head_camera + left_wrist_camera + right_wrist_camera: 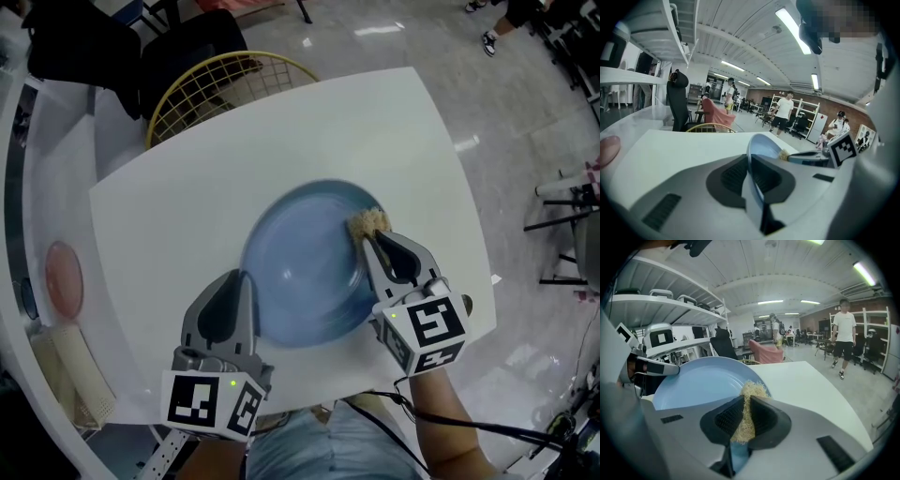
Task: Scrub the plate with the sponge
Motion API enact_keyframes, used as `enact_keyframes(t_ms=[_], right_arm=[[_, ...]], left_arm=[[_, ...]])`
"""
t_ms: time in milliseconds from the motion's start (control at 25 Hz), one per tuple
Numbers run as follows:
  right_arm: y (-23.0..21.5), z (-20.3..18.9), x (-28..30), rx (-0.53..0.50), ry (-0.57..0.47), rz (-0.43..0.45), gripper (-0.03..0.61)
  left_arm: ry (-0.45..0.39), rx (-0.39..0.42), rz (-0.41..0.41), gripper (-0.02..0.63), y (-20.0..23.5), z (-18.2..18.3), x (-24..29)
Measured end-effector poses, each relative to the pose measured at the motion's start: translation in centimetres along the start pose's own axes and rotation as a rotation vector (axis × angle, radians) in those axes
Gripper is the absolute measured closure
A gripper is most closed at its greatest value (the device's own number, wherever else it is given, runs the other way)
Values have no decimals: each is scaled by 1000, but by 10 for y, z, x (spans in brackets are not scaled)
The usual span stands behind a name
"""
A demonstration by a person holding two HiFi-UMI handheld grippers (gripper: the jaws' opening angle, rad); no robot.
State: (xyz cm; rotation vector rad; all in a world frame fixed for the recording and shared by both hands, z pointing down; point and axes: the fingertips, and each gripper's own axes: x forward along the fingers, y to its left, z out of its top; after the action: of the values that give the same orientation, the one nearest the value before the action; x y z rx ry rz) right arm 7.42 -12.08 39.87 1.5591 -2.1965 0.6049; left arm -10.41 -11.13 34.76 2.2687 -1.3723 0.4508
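Note:
A pale blue plate [305, 262] lies on the white table [187, 216], tilted up on its near left side. My left gripper [246, 279] is shut on the plate's near left rim [754, 161]. My right gripper [367, 236] is shut on a tan fibrous sponge [368, 222], which rests against the plate's right rim. In the right gripper view the sponge [746, 404] sticks out between the jaws over the plate [701, 380]. In the left gripper view the sponge [783, 153] and the right gripper [813, 157] show beyond the plate's edge.
A yellow wire chair [220, 86] stands at the table's far edge. To the left, a side counter holds a pink dish [64, 279] and a ribbed beige object [75, 375]. Several people [843, 336] stand in the room behind.

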Motion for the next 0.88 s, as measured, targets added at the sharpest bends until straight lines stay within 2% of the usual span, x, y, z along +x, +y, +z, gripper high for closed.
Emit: enact_keyframes(t_ms=[320, 560, 880], right_arm=[[2, 13, 9, -29, -12, -3, 532], [-15, 28, 17, -47, -21, 8, 532], [5, 45, 30, -82, -41, 42, 532]], left_arm=[[-2, -11, -14, 588, -1, 1, 0], [6, -21, -19, 584, -21, 5, 14], [1, -36, -13, 581, -18, 6, 10]])
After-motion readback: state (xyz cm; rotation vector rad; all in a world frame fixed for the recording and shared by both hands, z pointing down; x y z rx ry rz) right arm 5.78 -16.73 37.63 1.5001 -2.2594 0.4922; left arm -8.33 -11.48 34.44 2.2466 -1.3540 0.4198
